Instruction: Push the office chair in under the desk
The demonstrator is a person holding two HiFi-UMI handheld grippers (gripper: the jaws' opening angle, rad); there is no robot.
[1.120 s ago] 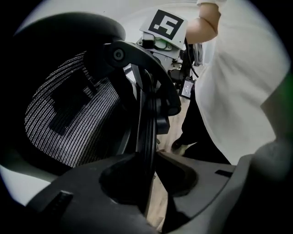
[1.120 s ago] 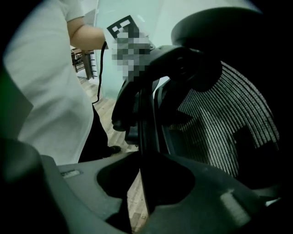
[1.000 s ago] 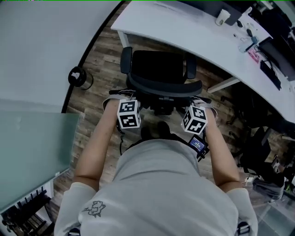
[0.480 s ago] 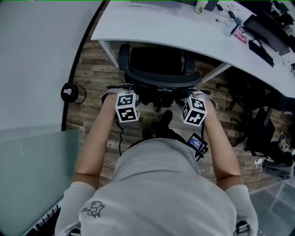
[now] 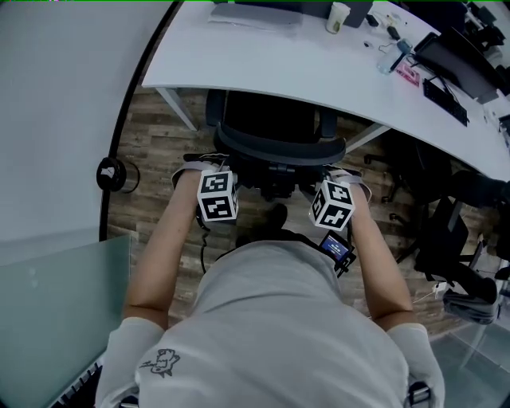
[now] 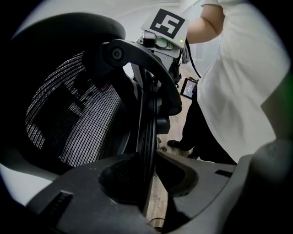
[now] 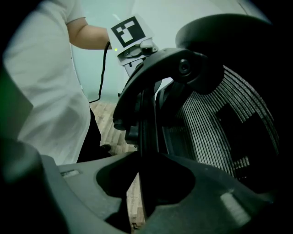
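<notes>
The black office chair (image 5: 275, 119) stands with its seat partly beneath the white desk (image 5: 263, 56). Its curved backrest rim (image 5: 279, 151) faces me. My left gripper (image 5: 209, 165) is shut on the rim's left end, and my right gripper (image 5: 343, 173) is shut on its right end. In the left gripper view the thin edge of the backrest frame (image 6: 147, 123) runs straight into the left gripper (image 6: 149, 162), with mesh to the left. The right gripper view mirrors this: the frame edge (image 7: 146, 114) is pinched in the right gripper (image 7: 143, 160).
A round black bin (image 5: 111, 174) stands on the wood floor at the left, beside a glass partition (image 5: 56, 295). Other dark chairs (image 5: 446, 239) crowd the right. A paper cup (image 5: 338, 16) and dark equipment (image 5: 450, 68) lie on the desk.
The chair has rolled forward with both grippers on its backrest; more of its seat now sits under the desk edge, and the desk has come closer.
</notes>
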